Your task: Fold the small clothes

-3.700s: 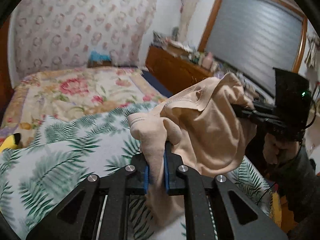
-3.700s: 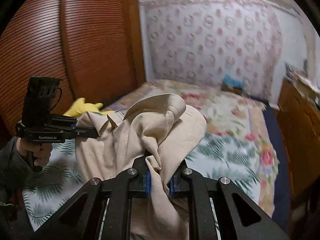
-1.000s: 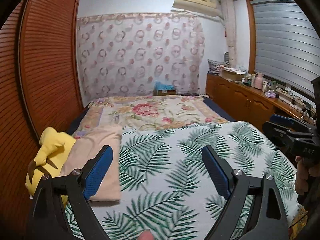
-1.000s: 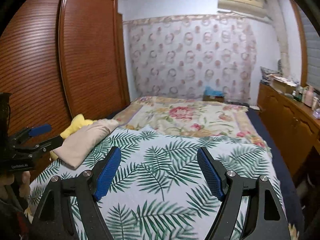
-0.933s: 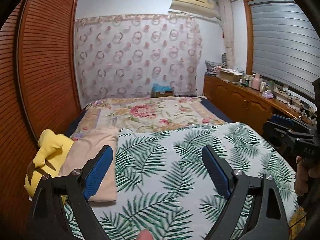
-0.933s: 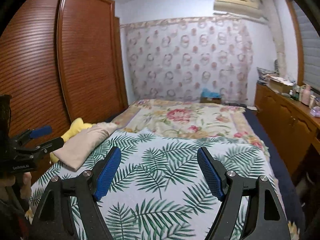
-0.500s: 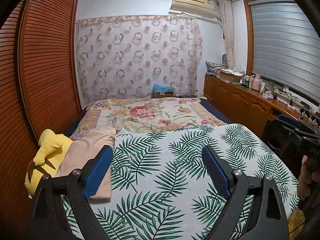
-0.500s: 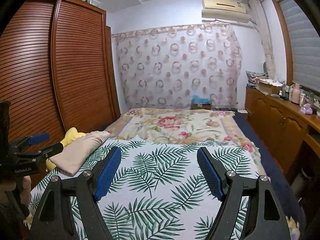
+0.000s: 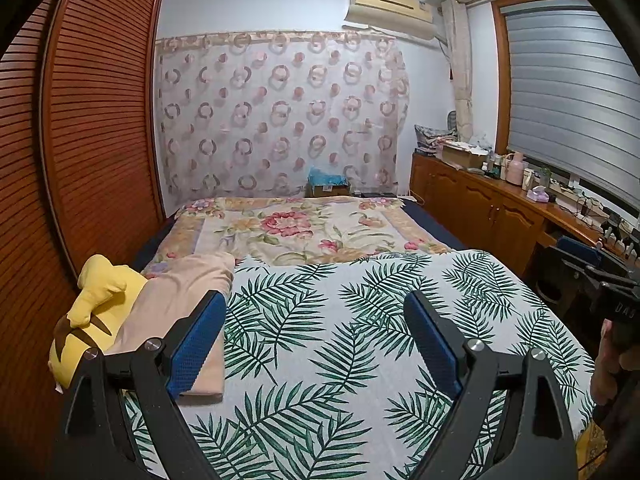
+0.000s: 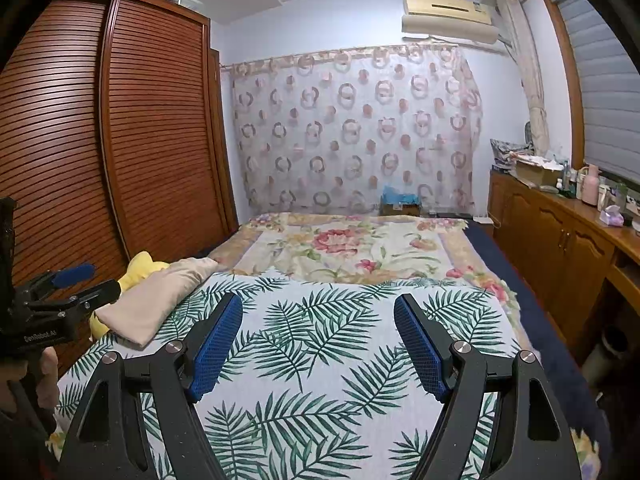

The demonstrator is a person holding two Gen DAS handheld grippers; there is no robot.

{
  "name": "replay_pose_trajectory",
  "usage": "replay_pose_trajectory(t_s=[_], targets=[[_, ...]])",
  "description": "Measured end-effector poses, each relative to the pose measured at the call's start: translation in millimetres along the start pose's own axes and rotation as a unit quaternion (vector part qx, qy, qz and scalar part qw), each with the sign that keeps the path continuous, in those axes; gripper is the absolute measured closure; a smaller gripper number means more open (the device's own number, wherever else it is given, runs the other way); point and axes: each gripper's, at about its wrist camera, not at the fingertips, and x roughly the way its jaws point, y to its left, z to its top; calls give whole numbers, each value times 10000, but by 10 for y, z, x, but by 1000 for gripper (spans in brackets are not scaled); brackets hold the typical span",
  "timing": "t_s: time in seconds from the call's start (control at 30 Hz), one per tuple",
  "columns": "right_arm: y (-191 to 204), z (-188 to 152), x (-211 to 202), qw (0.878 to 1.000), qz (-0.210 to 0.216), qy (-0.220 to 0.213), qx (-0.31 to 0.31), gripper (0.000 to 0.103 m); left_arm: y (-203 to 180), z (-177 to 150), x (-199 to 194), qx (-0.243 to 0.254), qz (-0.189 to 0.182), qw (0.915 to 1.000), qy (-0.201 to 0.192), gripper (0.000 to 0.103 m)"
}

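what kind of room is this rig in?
A home bedroom, most likely. A bed with a palm-leaf cover fills the view, a louvred wooden wardrobe stands beside it, and an air conditioner hangs above a curtain at the far wall.

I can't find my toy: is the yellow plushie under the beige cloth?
Yes, the beige cloth lies partly over the yellow plushie.

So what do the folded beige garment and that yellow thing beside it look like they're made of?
Beige garment: looks like soft matte knit cotton, draping limply with rounded folds. Yellow plush toy: apparently fuzzy stuffed fabric, puffy, with brown markings.
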Motion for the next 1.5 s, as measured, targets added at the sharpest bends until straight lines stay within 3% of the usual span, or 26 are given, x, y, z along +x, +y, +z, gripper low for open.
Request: replay_pose_trajectory(t_s=[1.5], targets=[[-163,16,-98,10000,9,11,-9,23,19,30,-93,-22,55,9999,-120,12]])
